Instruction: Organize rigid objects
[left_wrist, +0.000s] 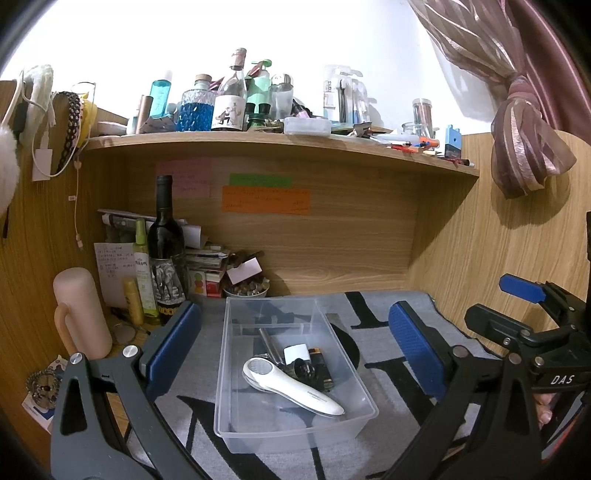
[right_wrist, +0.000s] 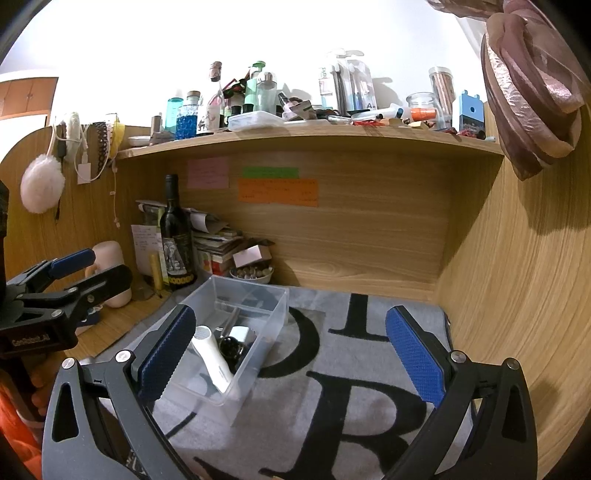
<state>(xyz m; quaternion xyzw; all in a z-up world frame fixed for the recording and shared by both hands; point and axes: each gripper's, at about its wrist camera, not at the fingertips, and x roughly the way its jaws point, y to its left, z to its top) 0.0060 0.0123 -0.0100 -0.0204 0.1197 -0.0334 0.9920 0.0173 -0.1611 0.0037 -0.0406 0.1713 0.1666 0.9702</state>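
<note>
Your left gripper hangs with its jaws wide apart and nothing between the pads, straddling the clear plastic bin from above. Your right gripper is likewise spread and empty, over bare mat, with the bin at its 9 o'clock.

The rigid pieces already lie inside the bin: a white handheld device runs diagonally across the floor, and at its 12 to 1 o'clock sit a dark cylinder, a small white block and a metal tool, all crowded and touching.

No loose item shows on the mat, so sorting looks nearly done. The risk from here: the bin is light and unheld, so lowering the left pads onto its rim could tip or skid it. At the bin's 10 o'clock stand a wine bottle and a pink bottle; a careless sweep could topple them.
</note>
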